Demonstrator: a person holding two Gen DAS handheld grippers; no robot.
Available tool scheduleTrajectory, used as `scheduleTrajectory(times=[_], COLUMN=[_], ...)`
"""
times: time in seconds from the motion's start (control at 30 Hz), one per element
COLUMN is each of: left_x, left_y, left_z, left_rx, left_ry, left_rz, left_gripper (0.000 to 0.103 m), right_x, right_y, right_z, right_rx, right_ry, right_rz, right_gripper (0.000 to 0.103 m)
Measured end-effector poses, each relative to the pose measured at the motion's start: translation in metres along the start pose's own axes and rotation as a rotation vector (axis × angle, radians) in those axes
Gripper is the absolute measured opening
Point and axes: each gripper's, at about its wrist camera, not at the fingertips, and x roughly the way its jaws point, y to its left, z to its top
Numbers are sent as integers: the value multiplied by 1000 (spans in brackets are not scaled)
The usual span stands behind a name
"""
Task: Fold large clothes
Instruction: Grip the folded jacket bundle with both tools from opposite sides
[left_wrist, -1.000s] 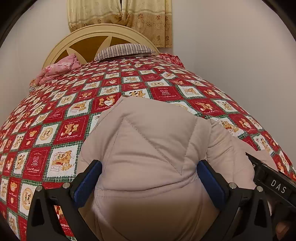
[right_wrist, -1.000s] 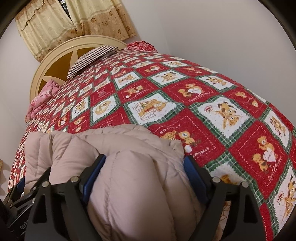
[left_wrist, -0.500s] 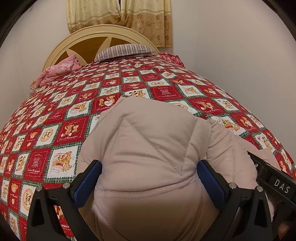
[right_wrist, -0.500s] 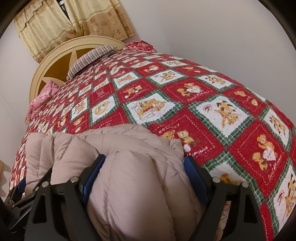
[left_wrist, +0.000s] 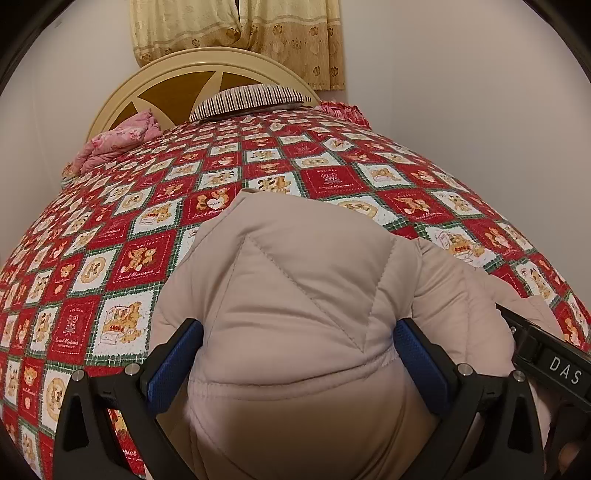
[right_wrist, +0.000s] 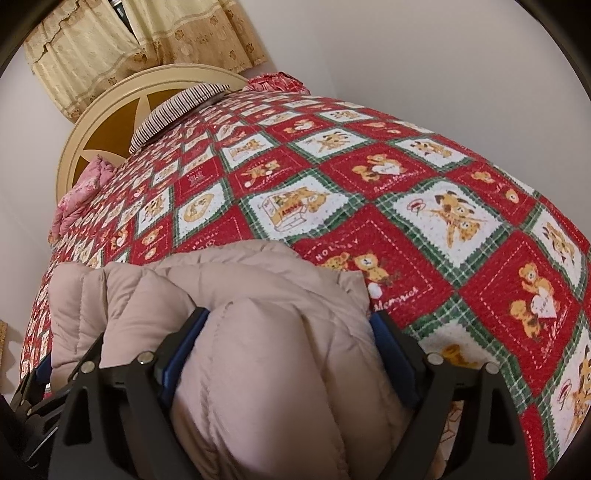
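Jacket (left_wrist: 295, 266) sits on the quilt (left_wrist: 110, 229) at the end of the bed farthest from the headboard (left_wrist: 177, 85), bunched into a thick, puffy roll.

L gripper (left_wrist: 297, 332) has its jaws spread wide, and the blue pads (left_wrist: 173, 363) press into the padding on both sides, so I read it as a grip on the jacket. R gripper (right_wrist: 289, 317) does the same further along the roll. Its jaws have just been opening a touch, with fabric between them and both pads on it.

Why so wide: the filling is bulky, and I judge a narrow pinch would only catch the shell and let the layers slide. One gripper per end keeps the roll level, prob. to set or tuck the fold evenly.

Long axis runs across the bed, parallel to the headboard, from L gripper to R gripper. The rounded front edge faces the headboard. Can't tell which end is collar or hem, as the seams give no clear cue. Both grippers point down and toward the headboard.
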Motion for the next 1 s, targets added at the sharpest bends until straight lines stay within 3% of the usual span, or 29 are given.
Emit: scheduleTrajectory(times=[0.53, 0.9, 1.0], left_x=[12, 14, 14], left_y=[-18, -27, -26], left_z=[1, 1, 1], left_rx=[47, 70, 65], left_ry=[-10, -15, -16], left_rz=[58, 73, 64], left_gripper=[102, 102, 102], right_x=[-5, -38, -34], right_y=[-5, 8, 0], right_z=[0, -8, -7], right_rx=[33, -93, -81], right_ry=[-6, -97, -77], right_rz=[26, -67, -70], right_gripper=[90, 89, 92])
